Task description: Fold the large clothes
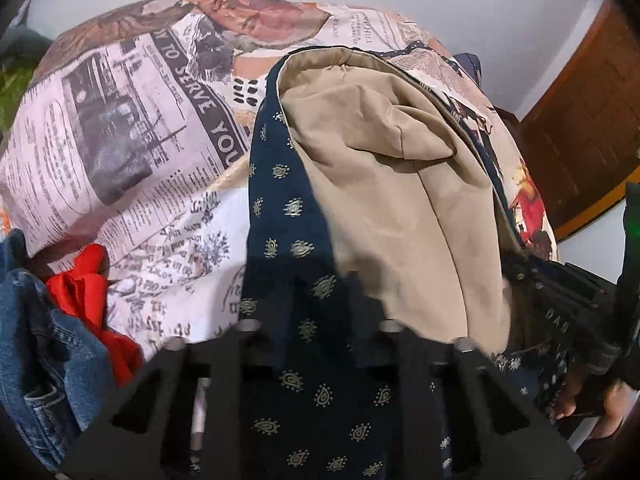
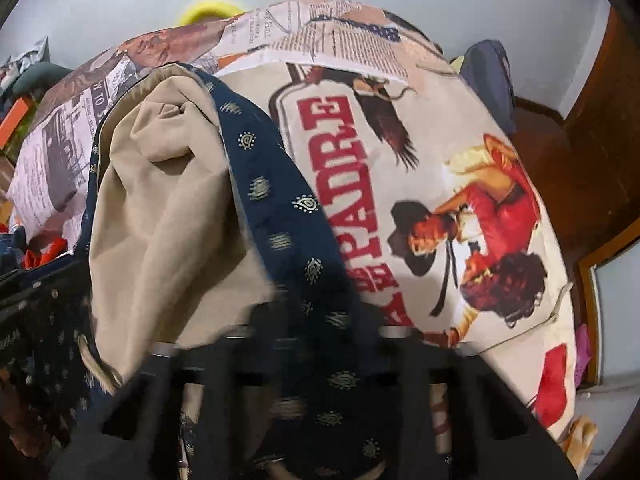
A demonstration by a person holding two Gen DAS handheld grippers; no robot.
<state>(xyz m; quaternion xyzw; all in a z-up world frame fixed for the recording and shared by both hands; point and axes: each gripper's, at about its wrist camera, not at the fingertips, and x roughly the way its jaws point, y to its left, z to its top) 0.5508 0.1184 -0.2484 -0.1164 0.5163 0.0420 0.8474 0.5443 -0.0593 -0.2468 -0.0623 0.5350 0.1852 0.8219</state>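
Note:
A navy garment with small gold teardrop prints (image 1: 288, 208) and a beige lining (image 1: 384, 184) lies bunched on the printed bed sheet (image 1: 132, 152). My left gripper (image 1: 320, 344) is shut on its navy fabric, which runs back between the fingers. In the right wrist view the same navy garment (image 2: 280, 208) with beige lining (image 2: 172, 208) passes between the fingers of my right gripper (image 2: 316, 340), which is shut on it. The other gripper shows at the right edge of the left wrist view (image 1: 568, 300), draped in navy cloth.
The sheet has newspaper and cowboy prints (image 2: 440, 200). Blue denim (image 1: 44, 340) and a red cloth (image 1: 84, 288) lie at the left. A yellow object (image 2: 208, 10) sits beyond the bed. A brown wooden door (image 1: 580, 120) stands at the right.

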